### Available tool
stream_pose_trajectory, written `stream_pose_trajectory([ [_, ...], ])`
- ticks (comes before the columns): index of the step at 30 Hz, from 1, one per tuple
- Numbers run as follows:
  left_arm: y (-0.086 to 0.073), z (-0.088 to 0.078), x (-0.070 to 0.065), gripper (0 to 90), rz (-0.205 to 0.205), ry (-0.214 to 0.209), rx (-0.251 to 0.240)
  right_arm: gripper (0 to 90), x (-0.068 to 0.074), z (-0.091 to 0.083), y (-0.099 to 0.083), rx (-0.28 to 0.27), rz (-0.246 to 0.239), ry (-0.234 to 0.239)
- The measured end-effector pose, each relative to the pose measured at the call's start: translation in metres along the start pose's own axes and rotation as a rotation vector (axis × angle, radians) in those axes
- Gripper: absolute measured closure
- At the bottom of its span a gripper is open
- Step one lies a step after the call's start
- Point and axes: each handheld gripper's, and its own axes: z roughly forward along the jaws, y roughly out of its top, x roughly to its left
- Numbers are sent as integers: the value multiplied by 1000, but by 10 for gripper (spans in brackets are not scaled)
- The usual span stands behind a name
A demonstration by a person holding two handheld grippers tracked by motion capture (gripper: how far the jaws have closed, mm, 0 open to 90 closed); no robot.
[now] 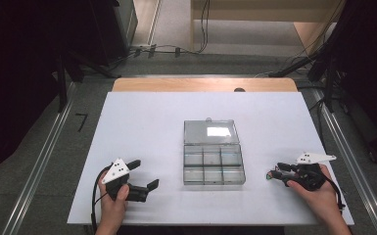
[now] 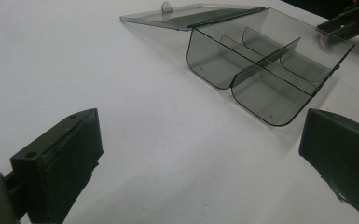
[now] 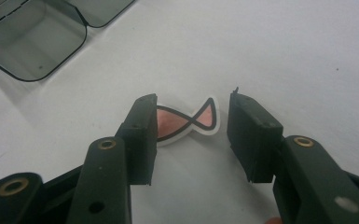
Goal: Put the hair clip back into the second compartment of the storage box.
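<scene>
A clear plastic compartment box (image 1: pixel 214 164) lies open at the table's middle, its lid (image 1: pixel 210 131) flat behind it and its compartments empty. The left gripper view has the box (image 2: pixel 261 65) ahead. A small flat fish-shaped piece (image 3: pixel 186 122), pink with a dark outline and a white border, lies on the table. My right gripper (image 3: pixel 192 100) stands over it with one jaw on each side; a gap shows at the tail side. From above, the right gripper (image 1: pixel 274 174) is right of the box. My left gripper (image 1: pixel 144 175) rests open left of the box, holding nothing.
The white table top (image 1: pixel 147 122) has bare room all around the box. A wooden edge (image 1: pixel 205 84) runs along its far side. Cables lie on the floor (image 1: pixel 176 49) beyond. The right gripper (image 2: pixel 349 21) shows past the box in the left gripper view.
</scene>
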Motion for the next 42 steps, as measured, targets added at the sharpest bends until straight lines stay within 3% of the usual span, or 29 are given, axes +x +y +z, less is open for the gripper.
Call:
stream_pose_trajectory([
  [7,0,1,0,0,3,2,6,536,4,3,1,-8,-14,3],
  [16,0,2,0,0,-1,6,8,682,0,-7,-1,-48,-14,11],
  [22,0,2,0,0,-4,7,9,761,-2,-14,-2,-86,-1,51],
  [30,0,2,0,0,-7,9,10,850,3,-20,5,-138,-1,149],
  [42,0,2,0,0,-3,12,10,859,15,-20,13,-151,-45,86],
])
